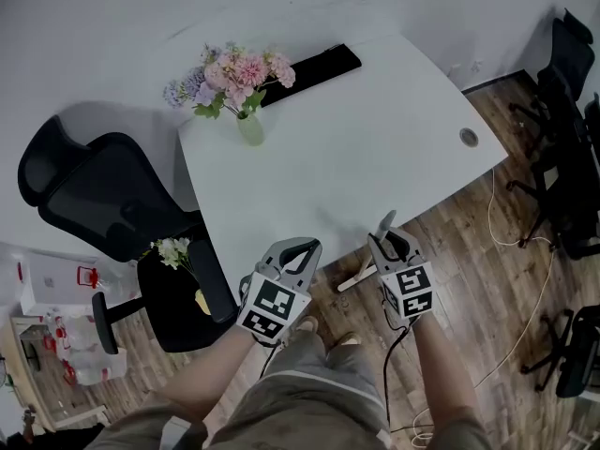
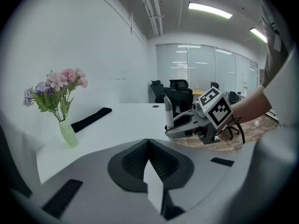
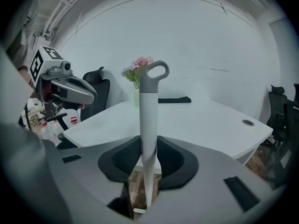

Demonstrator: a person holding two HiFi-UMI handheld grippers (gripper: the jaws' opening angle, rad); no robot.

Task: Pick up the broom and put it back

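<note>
Broom shaft stands upright, clamped between the jaws of the right gripper, just off the near edge of the worktop, above the floor. Left gripper jaws are together and empty. Maintain firm clamping pressure, keep the shaft vertical during transfer, and hold the loop end clear of the worktop edge.

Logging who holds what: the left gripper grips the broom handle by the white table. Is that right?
Not quite: it is the right gripper that grips the broom handle by the white table. The right gripper view shows the handle between its jaws. The left gripper is shut with nothing in it.
</note>
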